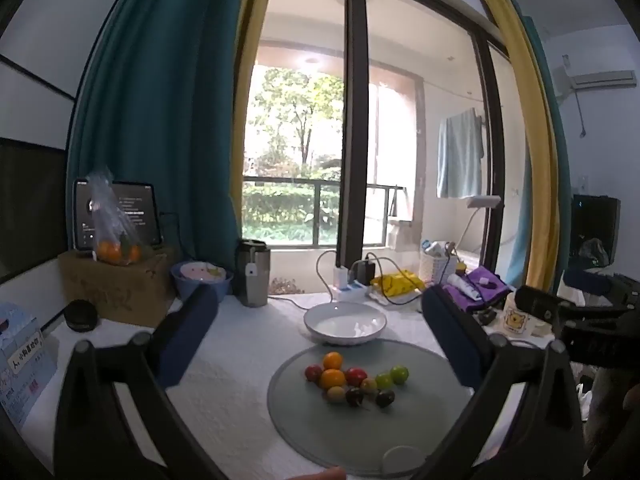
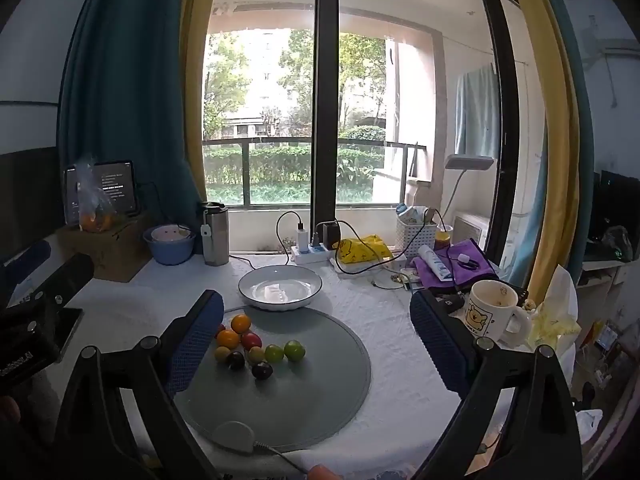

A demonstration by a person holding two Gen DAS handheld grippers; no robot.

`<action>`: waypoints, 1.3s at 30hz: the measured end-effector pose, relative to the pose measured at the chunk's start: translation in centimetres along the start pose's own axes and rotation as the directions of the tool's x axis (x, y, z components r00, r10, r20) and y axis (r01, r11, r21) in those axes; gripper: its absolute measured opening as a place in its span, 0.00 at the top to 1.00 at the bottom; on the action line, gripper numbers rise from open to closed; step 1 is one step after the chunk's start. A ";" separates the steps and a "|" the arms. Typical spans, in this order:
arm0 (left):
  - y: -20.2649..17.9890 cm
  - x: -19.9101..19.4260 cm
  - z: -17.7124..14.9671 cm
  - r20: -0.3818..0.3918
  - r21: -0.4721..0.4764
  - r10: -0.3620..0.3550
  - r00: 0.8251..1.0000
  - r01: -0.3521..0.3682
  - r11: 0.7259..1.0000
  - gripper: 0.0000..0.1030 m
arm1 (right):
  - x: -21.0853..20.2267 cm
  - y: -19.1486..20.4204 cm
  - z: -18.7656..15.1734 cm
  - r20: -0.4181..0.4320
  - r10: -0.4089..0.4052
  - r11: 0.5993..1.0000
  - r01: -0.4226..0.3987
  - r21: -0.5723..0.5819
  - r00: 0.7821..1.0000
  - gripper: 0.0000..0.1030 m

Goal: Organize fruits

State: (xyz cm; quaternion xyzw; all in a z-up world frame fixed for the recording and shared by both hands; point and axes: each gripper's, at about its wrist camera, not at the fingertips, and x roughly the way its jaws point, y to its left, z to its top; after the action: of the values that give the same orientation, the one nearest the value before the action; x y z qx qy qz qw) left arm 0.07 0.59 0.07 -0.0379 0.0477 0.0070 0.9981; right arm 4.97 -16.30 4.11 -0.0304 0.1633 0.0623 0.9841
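Several small fruits lie clustered on a round grey mat [image 1: 400, 432] [image 2: 320, 396]: two oranges [image 1: 333, 378] [image 2: 228, 338], red ones [image 1: 356, 376] [image 2: 251, 340], two green ones [image 1: 399, 374] [image 2: 294, 350], dark ones [image 1: 385, 398] [image 2: 262, 370] and yellowish ones. An empty white bowl [image 1: 345, 323] [image 2: 280, 287] stands just behind the mat. My left gripper [image 1: 320, 338] is open and empty, hovering above the mat and fruits. My right gripper [image 2: 316, 338] is open and empty, with the fruits just inside its left finger [image 2: 194, 340].
A cartoon mug [image 1: 516, 316] [image 2: 490, 312] stands right of the mat. Behind are a steel tumbler [image 1: 253, 274] [image 2: 215, 232], a blue bowl [image 1: 202, 278] [image 2: 170, 244], a power strip with cables [image 2: 312, 252], a cardboard box with bagged oranges [image 1: 114, 248] and a tablet.
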 end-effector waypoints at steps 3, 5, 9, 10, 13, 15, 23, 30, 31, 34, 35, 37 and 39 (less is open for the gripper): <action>0.2 -0.1 0.1 0.002 -0.002 0.001 1.000 -0.001 1.000 0.01 | 0.0 0.0 0.0 -0.001 0.000 1.000 0.000 0.001 1.000 0.07; 0.0 -0.1 -0.1 0.002 -0.002 0.002 1.000 -0.002 1.000 0.01 | 0.0 0.1 0.0 -0.002 0.000 1.000 0.000 0.001 1.000 0.07; -0.1 -0.2 -0.2 -0.001 -0.008 0.005 1.000 -0.005 1.000 0.01 | 0.0 0.0 0.0 -0.001 0.000 1.000 0.000 0.001 1.000 0.07; -0.1 -0.3 -0.1 -0.001 -0.009 0.004 1.000 -0.004 1.000 0.01 | 0.0 0.0 0.0 -0.002 0.000 1.000 0.000 0.002 1.000 0.07; 0.0 -0.3 -0.1 -0.003 -0.008 0.002 1.000 -0.002 1.000 0.01 | 0.0 0.0 0.0 -0.002 0.000 1.000 0.000 0.001 1.000 0.07; 0.0 -0.3 0.0 -0.003 -0.009 0.002 1.000 -0.002 1.000 0.01 | -0.1 0.1 0.1 -0.002 0.001 1.000 -0.001 0.000 1.000 0.07; 0.0 -0.2 0.0 -0.003 -0.012 0.001 1.000 -0.001 1.000 0.01 | -0.1 0.1 0.1 -0.002 0.000 1.000 0.000 0.000 1.000 0.07; 0.0 -0.3 0.0 -0.001 -0.012 0.001 1.000 -0.001 1.000 0.01 | -0.1 0.1 0.0 -0.002 0.001 1.000 -0.001 0.001 1.000 0.07; 0.0 -0.2 0.0 -0.001 -0.012 0.001 1.000 -0.001 1.000 0.01 | -0.1 0.1 0.0 -0.001 0.000 1.000 0.000 0.000 1.000 0.07; 0.0 -0.3 0.0 -0.001 -0.012 0.001 1.000 -0.001 1.000 0.01 | -0.1 0.1 0.1 -0.003 0.001 1.000 -0.001 0.001 1.000 0.07; 0.0 -0.3 0.0 -0.001 -0.013 0.001 1.000 -0.001 1.000 0.01 | -0.1 0.1 0.1 -0.003 0.001 1.000 -0.001 0.001 1.000 0.07; 0.0 -0.3 0.0 0.000 -0.012 0.002 1.000 -0.002 1.000 0.01 | -0.1 0.1 0.1 -0.002 0.001 1.000 -0.001 0.001 1.000 0.07; 0.0 -0.3 0.0 0.000 -0.012 0.001 1.000 -0.001 1.000 0.01 | -0.1 0.1 0.1 -0.003 0.001 1.000 -0.001 0.001 1.000 0.07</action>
State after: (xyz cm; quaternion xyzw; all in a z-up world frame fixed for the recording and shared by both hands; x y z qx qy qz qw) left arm -0.20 0.62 0.10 -0.0440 0.0477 0.0077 0.9979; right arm 4.89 -16.20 4.25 -0.0298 0.1646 0.0626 0.9839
